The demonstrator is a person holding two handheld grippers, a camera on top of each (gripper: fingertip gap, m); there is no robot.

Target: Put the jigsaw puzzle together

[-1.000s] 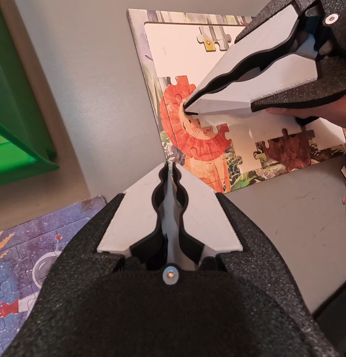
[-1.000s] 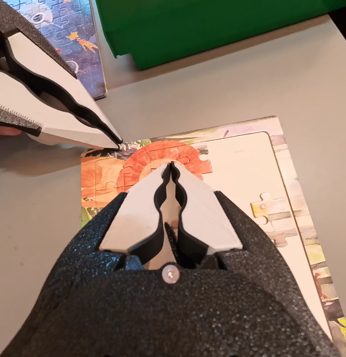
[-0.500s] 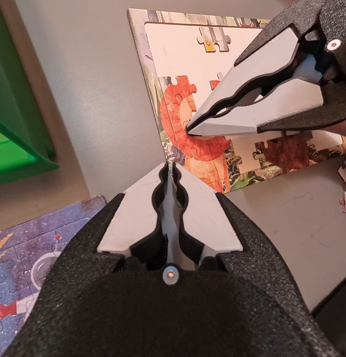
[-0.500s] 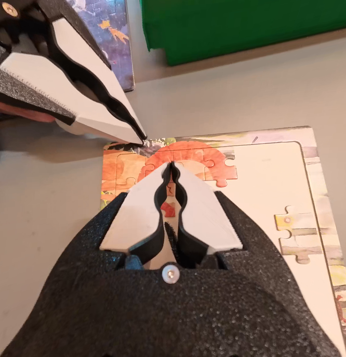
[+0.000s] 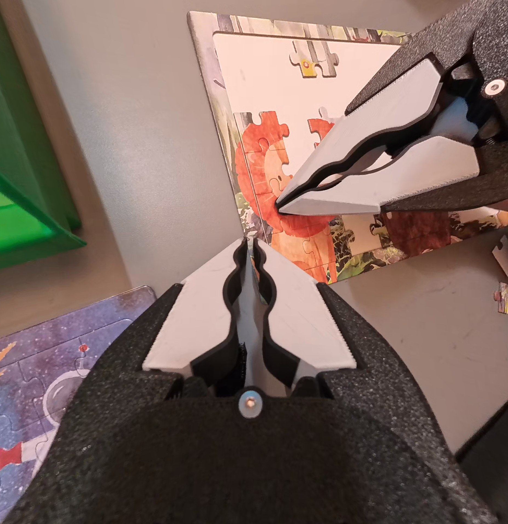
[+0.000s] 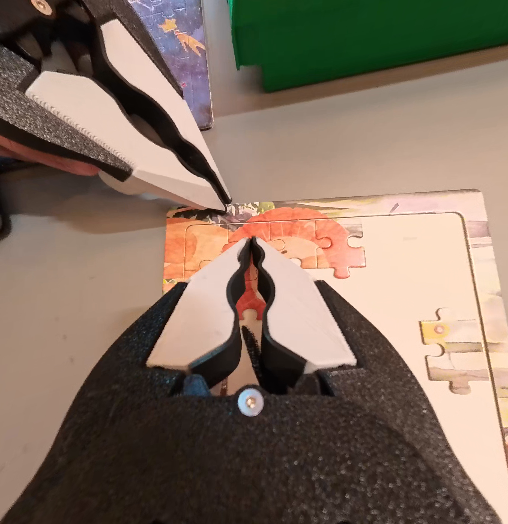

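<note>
A grey table [image 5: 139, 147] fills both views. At its far left edge sits a green bin [image 6: 360, 39], with a finished space-themed puzzle [image 5: 40, 368] lying flat just beside it.

The jigsaw puzzle board [image 6: 411, 272] lies flat in the middle of the table, its picture border framing a mostly bare white recess. An orange lion [image 5: 264, 175] is partly assembled along one side of the recess, its mane pieces interlocked. A brown animal section [image 5: 411, 229] sits joined along the same edge, farther right in the left wrist view. One grey and yellow piece [image 6: 451, 357] lies alone against the opposite border.

The left tongs [image 6: 225, 204] are pressed together, their tips resting on the corner of the board's border. The right tongs [image 5: 279, 208] are also together, empty as far as can be seen, with their tips touching the lion's mane.

A loose orange piece [image 5: 318, 130] lies in the white recess near the lion's head, partly hidden by the right tongs. Two more loose pieces [image 5: 505, 286] rest on the table off the board, at the right edge of the left wrist view.
</note>
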